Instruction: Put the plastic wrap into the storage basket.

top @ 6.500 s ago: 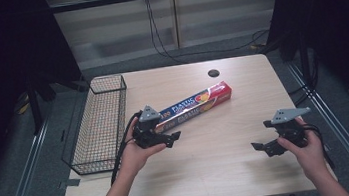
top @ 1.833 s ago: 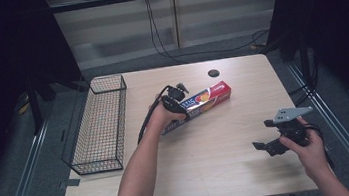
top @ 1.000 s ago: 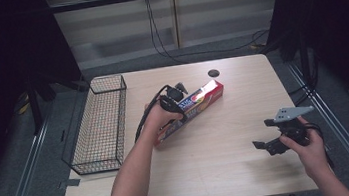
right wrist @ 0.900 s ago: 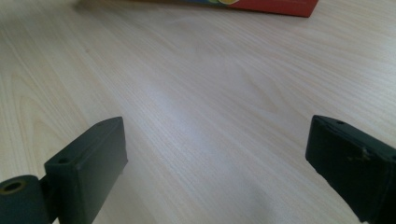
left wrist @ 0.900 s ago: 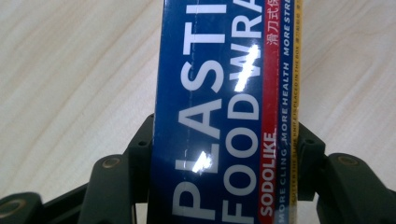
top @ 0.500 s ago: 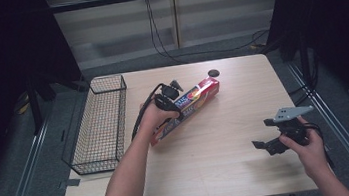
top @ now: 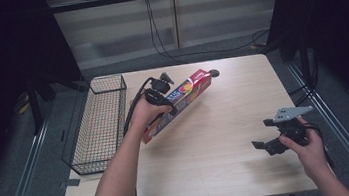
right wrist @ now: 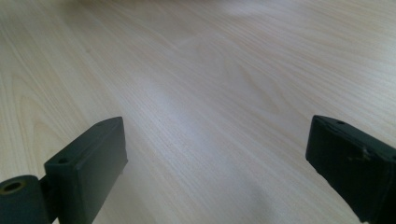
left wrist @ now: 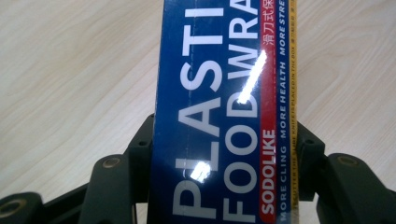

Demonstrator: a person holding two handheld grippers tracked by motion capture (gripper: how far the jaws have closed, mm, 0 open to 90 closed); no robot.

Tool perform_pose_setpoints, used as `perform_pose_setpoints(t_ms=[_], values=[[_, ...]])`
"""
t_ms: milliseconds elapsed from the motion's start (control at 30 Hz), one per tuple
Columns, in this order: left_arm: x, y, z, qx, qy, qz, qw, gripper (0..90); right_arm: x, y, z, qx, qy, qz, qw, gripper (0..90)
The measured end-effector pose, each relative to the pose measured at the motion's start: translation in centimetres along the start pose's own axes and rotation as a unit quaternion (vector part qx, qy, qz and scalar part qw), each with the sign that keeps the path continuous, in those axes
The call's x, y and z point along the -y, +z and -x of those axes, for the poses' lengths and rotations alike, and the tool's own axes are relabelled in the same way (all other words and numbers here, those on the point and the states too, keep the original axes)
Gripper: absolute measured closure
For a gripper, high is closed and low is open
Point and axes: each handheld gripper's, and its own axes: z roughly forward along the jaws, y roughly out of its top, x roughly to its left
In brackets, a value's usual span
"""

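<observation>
Plastic-wrap box (top: 178, 105) sits clamped in the left gripper (top: 162, 95), tilted over the table (top: 232, 171), basket (top: 96, 125) just beside at nine o'clock; binning it (my guess) remains; right gripper (top: 271, 142), jaws apart, waits at four o'clock.

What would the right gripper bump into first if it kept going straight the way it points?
Probably the table. The right gripper is open, and its own view looks slightly down at bare wood with nothing between the jaws. In the high view it points left across the table; the plastic wrap box sits farther back, likely off that line.
</observation>
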Motion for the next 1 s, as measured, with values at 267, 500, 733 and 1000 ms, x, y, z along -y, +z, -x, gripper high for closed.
perform_pose_setpoints(t_ms=[267,500,733,1000], values=[[0.7,-1.5,-0.4,-0.006,-0.030,0.016,0.9994,43.1,-0.1,0.0,-0.1,-0.001,0.001,0.000,1.0000,4.8],[1.1,-3.0,-1.1,-0.013,-0.033,0.021,0.9991,43.1,-0.1,0.1,-0.1,-0.005,0.001,-0.001,1.0000,4.8],[1.8,-4.1,-1.6,-0.017,-0.043,0.028,0.9985,43.1,-0.1,0.1,-0.1,-0.002,0.002,0.001,1.0000,4.7],[2.3,-5.2,-1.8,-0.025,-0.050,0.031,0.9980,43.1,-0.1,0.1,-0.2,-0.002,0.001,0.000,1.0000,4.7]])
